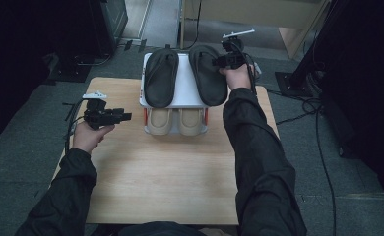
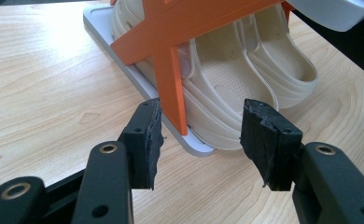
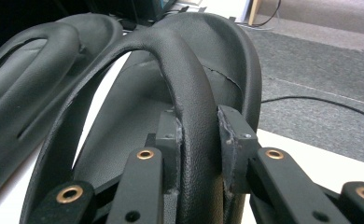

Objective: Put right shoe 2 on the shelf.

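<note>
A small shoe rack point(image 1: 184, 86) stands at the far edge of the table. On its white top shelf lie two black slippers, one on the left point(image 1: 160, 76) and one on the right point(image 1: 207, 73). My right gripper point(image 1: 220, 61) is shut on the right black slipper's strap point(image 3: 189, 84), with a pad on each side point(image 3: 199, 135). The other black slipper point(image 3: 26, 60) lies beside it. A beige pair point(image 1: 173, 122) sits on the lower level. My left gripper point(image 1: 123, 117) hovers open to the left of the rack, jaws point(image 2: 201, 140) empty and pointed at the beige slippers point(image 2: 227, 88).
The wooden table point(image 1: 155, 172) stretches bare in front of the rack. An orange cross brace point(image 2: 171, 60) and a grey base plate point(image 2: 101, 28) form the rack's left side. Cables point(image 1: 323, 147) trail over the grey carpet on the right. Dark furniture stands at the back left.
</note>
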A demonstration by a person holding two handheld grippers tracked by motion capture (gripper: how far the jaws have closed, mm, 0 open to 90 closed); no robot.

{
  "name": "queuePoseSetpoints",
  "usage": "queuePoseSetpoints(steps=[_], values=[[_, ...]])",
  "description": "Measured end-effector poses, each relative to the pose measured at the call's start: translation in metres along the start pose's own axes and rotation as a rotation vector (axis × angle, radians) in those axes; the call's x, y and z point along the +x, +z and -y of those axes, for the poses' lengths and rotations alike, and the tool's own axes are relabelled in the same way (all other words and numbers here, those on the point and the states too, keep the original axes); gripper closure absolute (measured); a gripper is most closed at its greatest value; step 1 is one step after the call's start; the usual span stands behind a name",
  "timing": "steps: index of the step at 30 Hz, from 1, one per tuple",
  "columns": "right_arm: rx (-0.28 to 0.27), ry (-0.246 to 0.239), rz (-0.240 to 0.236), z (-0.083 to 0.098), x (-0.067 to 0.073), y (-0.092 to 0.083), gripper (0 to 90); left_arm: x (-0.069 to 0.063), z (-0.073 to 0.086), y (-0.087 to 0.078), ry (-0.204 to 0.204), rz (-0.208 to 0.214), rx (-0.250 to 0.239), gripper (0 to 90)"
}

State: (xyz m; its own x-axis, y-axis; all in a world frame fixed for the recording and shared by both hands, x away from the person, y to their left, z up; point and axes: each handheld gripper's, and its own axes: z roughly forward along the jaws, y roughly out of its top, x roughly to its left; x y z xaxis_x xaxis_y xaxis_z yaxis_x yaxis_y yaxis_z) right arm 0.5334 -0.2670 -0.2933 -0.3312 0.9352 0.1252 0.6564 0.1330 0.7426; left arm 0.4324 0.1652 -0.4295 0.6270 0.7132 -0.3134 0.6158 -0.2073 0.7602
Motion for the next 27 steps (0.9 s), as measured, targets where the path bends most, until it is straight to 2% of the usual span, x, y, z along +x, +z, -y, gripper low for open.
queuePoseSetpoints(steps=[8, 12, 14, 23, 27], values=[[0.024, 0.011, -0.003, -0.001, 0.014, 0.020, 72.1, 0.000, 0.000, 0.001, 0.010, 0.006, 0.006, 48.5], [0.016, 0.034, -0.010, -0.003, 0.017, 0.025, 72.1, -0.001, 0.000, 0.002, 0.012, 0.006, 0.011, 48.5], [0.021, 0.030, -0.010, -0.003, 0.020, 0.029, 71.9, -0.001, 0.000, 0.002, 0.011, 0.008, 0.011, 48.5], [0.036, 0.013, -0.006, 0.004, 0.021, 0.034, 70.9, -0.001, 0.000, 0.003, 0.016, 0.008, 0.017, 48.3], [0.013, -0.002, -0.035, 0.008, 0.018, 0.034, 67.0, -0.001, 0.000, 0.004, 0.017, 0.006, 0.018, 48.3]])
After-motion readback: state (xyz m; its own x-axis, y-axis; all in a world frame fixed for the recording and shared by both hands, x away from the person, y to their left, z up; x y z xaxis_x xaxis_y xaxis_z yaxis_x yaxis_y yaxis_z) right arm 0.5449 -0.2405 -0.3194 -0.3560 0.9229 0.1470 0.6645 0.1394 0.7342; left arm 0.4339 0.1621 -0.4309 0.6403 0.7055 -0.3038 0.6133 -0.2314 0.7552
